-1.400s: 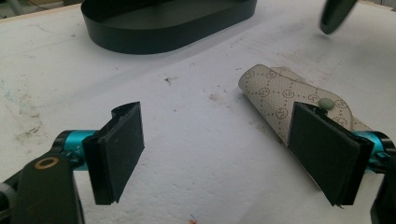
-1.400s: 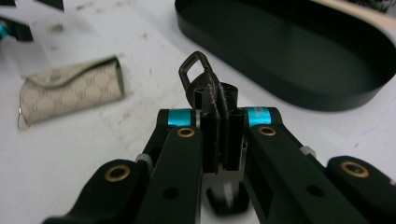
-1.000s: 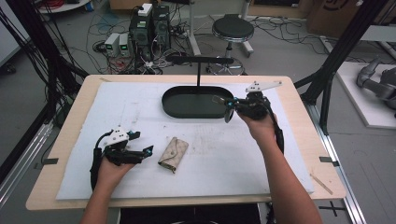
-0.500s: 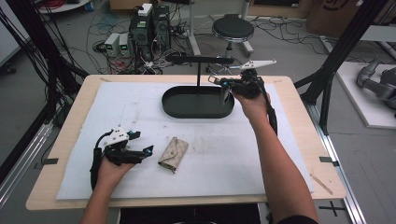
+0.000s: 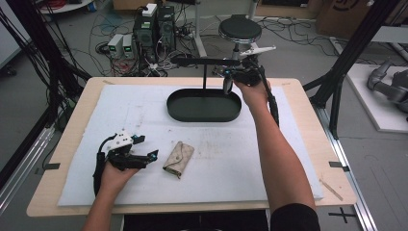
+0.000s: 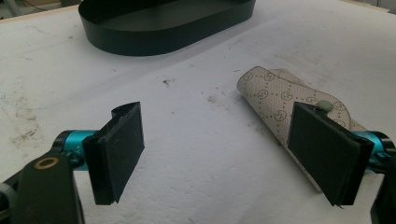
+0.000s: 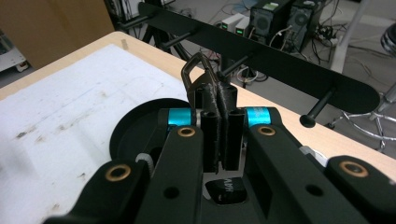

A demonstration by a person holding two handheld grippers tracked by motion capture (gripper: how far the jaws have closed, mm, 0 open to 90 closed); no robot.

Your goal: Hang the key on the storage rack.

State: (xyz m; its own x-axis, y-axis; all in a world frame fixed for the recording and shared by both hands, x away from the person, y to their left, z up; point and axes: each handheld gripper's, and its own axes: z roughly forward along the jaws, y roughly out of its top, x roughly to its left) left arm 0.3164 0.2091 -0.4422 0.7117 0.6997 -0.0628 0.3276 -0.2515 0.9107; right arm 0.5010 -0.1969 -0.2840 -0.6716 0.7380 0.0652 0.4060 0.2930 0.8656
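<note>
While the person holds both tools over the white mat (image 5: pixel 288 159):
Right gripper (image 7: pixel 218 100): pinching a metal clip (image 7: pixel 198 72), just before the peg rack (image 7: pixel 261 58)
Left gripper (image 6: pixel 217 144): jaws spread, patterned pouch (image 6: pixel 275 100) touching its right-hand pad
Black tray (image 5: pixel 203 104): below the right gripper

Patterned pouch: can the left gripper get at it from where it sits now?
Probably yes. The left gripper rests open on the white mat, and the patterned pouch lies right beside it with nothing between them. In the left gripper view the pouch already sits just behind one pad.
</note>
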